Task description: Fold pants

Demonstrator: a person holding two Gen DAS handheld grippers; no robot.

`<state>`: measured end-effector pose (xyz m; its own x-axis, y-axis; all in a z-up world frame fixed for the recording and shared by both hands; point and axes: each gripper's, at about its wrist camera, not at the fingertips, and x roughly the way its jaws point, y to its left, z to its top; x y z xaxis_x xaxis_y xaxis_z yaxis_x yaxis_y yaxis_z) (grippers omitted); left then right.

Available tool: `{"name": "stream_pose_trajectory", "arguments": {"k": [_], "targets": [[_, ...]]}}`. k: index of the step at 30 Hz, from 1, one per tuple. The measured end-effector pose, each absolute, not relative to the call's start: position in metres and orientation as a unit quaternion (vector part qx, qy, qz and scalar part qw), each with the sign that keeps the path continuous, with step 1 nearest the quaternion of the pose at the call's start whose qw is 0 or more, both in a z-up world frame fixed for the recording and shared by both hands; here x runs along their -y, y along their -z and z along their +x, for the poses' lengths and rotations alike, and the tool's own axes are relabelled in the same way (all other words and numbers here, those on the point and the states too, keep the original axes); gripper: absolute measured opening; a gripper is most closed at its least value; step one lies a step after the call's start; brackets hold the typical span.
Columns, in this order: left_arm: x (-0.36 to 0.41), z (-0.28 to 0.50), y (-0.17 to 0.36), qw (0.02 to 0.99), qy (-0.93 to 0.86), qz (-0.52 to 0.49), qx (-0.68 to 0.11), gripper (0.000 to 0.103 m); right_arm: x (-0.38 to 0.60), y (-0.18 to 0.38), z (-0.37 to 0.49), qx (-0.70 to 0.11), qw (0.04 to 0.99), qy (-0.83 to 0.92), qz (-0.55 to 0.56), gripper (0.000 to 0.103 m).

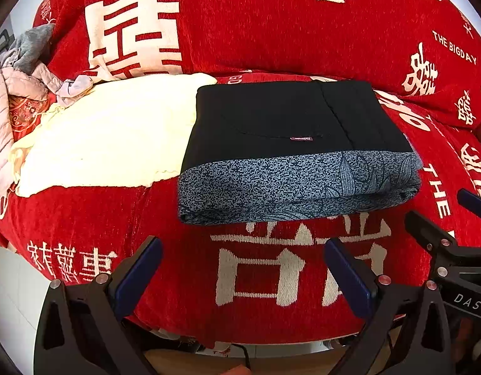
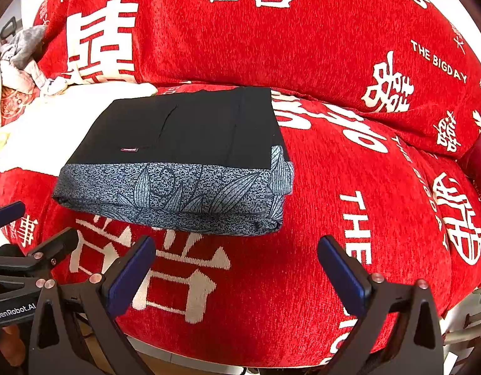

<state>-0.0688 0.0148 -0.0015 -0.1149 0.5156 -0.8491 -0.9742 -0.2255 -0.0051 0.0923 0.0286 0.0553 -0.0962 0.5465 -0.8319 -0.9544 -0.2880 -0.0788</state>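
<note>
The pants lie folded into a compact rectangle on the red sofa seat, black on top with a speckled blue-grey leaf-print band along the near edge; in the right wrist view the same pants sit left of centre. My left gripper is open, hovering a short way in front of the bundle's near edge with nothing between its blue-padded fingers. My right gripper is also open and empty, just in front of the bundle's near right corner. Each view shows the other gripper at its edge.
A red sofa cover with white characters drapes the seat and backrest. A cream blanket lies left of the pants, and a heap of grey and pink clothes sits at the far left. Pale floor shows below the seat's front edge.
</note>
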Motion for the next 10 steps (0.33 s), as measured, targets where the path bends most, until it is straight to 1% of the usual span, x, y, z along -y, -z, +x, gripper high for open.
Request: {"name": "stream_pose_trajectory", "arguments": {"k": [6,10], "targets": [[-0.014,-0.069,0.003,0.543,-0.681,-0.39,-0.299,0.103,-0.028,-0.055,0.091,-0.257,0.538,-0.694,-0.403,0.103],[-0.017,-0.071,0.023,0.535,-0.667,-0.415,-0.311,0.103,-0.031,-0.039,0.096,-0.271,0.538,-0.681,-0.417,0.103]]}}
